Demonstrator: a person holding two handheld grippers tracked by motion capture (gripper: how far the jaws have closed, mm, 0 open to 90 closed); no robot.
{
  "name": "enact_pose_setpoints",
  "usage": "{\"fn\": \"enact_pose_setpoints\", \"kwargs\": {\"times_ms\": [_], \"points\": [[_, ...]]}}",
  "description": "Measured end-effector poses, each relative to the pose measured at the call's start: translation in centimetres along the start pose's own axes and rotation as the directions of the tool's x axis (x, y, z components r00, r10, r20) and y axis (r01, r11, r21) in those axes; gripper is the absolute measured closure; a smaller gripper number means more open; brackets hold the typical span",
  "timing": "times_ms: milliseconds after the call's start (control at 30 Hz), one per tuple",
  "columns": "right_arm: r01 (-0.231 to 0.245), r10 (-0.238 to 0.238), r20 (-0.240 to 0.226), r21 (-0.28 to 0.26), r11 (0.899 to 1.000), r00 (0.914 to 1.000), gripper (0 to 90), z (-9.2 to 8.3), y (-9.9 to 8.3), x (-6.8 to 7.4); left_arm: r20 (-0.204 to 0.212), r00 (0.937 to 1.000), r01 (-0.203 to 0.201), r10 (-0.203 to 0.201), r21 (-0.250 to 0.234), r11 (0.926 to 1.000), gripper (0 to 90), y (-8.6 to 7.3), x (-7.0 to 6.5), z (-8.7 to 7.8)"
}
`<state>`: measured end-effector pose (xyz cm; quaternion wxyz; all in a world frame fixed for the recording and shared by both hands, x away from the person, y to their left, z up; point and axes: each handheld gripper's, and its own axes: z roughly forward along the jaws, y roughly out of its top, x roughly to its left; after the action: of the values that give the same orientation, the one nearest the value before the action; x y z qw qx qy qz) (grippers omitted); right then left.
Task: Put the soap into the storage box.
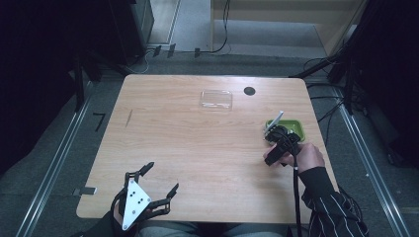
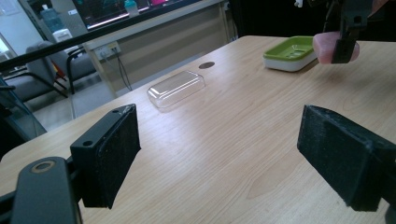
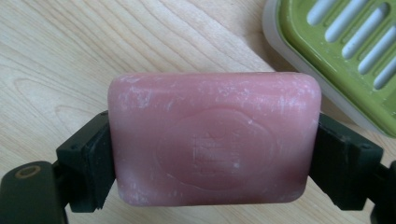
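- At the table's (image 1: 197, 148) right side, right hand-held gripper (image 3: 212, 144) pinches pink soap bar (image 3: 212, 140) by its ends, held above the wood just beside green soap dish (image 3: 341, 51).
- Left hand-held gripper (image 1: 158, 185) spread wide, empty, near front edge.
- Clear plastic lid (image 1: 216, 99) lies farther back.

The soap (image 3: 212, 140) is pink with whitish scuffs. The dish (image 3: 345, 51) is green on a white base, at two o'clock of the soap. The table (image 1: 197, 143) is pale wood-grain; the lid (image 1: 216, 99) clear.
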<state>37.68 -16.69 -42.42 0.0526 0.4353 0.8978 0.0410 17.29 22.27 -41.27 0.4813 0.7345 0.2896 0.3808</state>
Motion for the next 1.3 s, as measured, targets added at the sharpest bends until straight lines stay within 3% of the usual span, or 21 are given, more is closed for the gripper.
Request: {"fn": "enact_pose_setpoints", "kwargs": {"times_ms": [967, 1300], "points": [[-0.068, 0.069, 0.025, -0.017, 0.998, 0.9973, 13.6, -0.6, -0.7, -3.0, 0.000, 1.0000, 0.000, 0.000, 0.002, 1.0000, 13.6, 0.0, 0.0, 0.0], [-0.086, 0.087, 0.036, -0.041, 0.995, 0.9956, 13.6, -1.0, -0.4, -3.3, 0.001, 1.0000, -0.001, 0.001, 0.004, 1.0000, 13.6, 0.0, 0.0, 0.0]]}}
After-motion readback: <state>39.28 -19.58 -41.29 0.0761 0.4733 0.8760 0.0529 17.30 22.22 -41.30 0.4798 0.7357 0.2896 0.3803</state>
